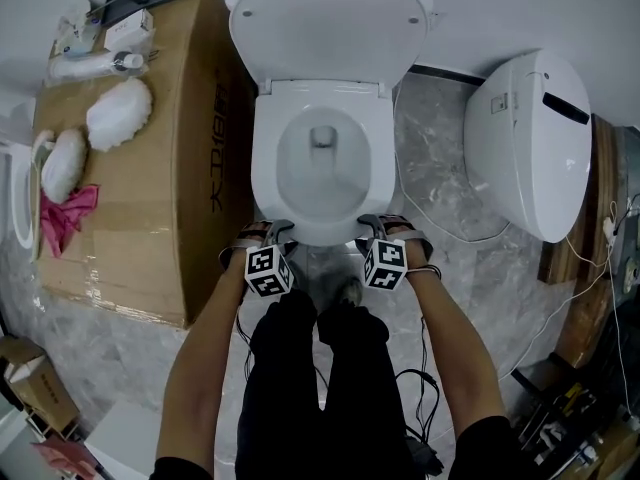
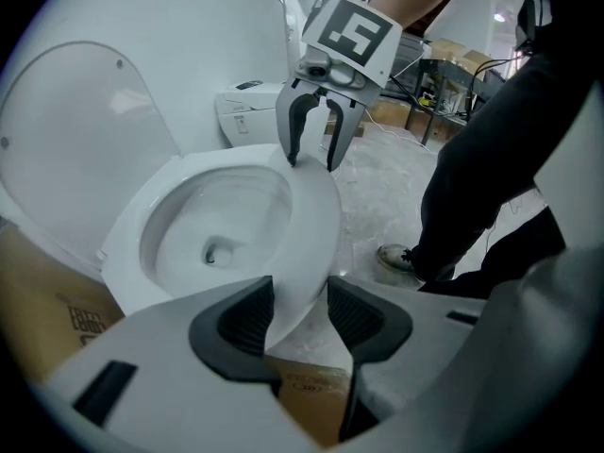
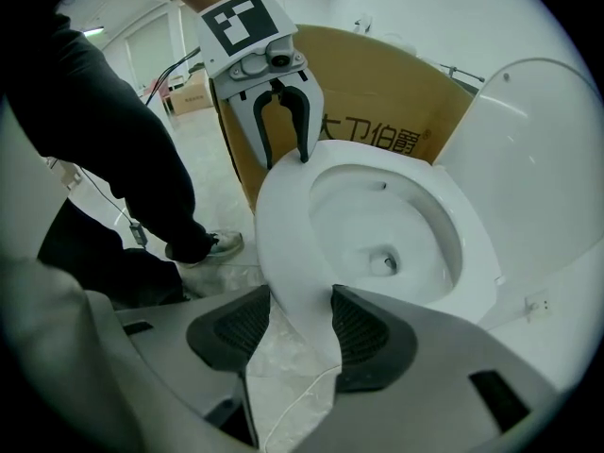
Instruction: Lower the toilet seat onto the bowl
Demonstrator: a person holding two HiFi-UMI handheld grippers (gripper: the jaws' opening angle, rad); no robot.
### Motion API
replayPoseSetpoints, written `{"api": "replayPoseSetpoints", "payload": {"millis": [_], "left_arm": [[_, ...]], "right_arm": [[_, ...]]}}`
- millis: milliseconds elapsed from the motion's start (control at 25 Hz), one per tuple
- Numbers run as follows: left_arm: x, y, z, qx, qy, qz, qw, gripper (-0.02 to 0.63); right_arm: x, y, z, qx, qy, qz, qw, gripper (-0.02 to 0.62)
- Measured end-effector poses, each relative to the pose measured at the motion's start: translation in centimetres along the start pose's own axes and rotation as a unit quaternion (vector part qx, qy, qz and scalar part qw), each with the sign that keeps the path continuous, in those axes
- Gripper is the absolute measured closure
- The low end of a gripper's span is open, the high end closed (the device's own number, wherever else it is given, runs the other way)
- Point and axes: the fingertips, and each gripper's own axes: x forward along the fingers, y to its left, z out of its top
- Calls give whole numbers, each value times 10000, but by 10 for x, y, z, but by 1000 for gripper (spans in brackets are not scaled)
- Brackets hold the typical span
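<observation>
Since the toilet seat (image 1: 263,158) appears already laid flat on the bowl (image 1: 335,183), with only the lid (image 1: 330,18) raised behind it, no clamping seems needed. The left gripper (image 1: 274,227) and right gripper (image 1: 379,221) are held at the seat's front edge. Each claw is spread wide, and the rim stands unpinched between the pads, as suits a release.

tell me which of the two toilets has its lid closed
The toilet at the right of the head view: its lid lies shut over the bowl. The middle toilet has a raised lid.
</observation>
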Motion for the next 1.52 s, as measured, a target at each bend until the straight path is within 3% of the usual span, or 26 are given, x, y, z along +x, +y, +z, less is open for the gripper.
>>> {"api": "replayPoseSetpoints", "payload": {"millis": [280,480,720,840,960,1040,1160,1240,1320,1400,1520], "left_arm": [[34,-1,-13,-663,-121,-130,9976,430],[36,-1,-13,-809,-314,-91,9962,428],[34,-1,-13,-1067,-261,-105,9939,427],[24,0,-7,-1552,-343,-95,9872,431],[-4,4,7,-1874,-545,127,9807,464],[-36,12,21,-2259,-796,409,9700,508],[-109,26,46,-3148,-1379,900,9348,559],[-171,30,67,-3515,-1726,1242,9117,583],[-242,41,93,-3691,-2051,1676,8909,592],[-317,55,118,-3810,-2345,2168,8677,595],[-419,59,149,-3962,-2659,2698,8364,595]], "right_arm": [[33,3,-10,148,72,132,9998,373],[36,4,-10,-47,130,222,9997,362],[37,5,-10,-10,303,370,9989,350],[29,4,-10,322,397,391,9979,347],[2,-5,0,1080,198,188,9938,350],[-31,-15,16,1705,-96,-116,9852,378],[-107,-31,50,2594,-674,-695,9609,422],[-172,-37,74,3158,-1103,-1044,9366,473],[-243,-48,99,3749,-1640,-1346,9025,517],[-315,-64,126,4277,-2282,-1673,8585,529],[-414,-70,159,4746,-2939,-2061,8037,540]]}}
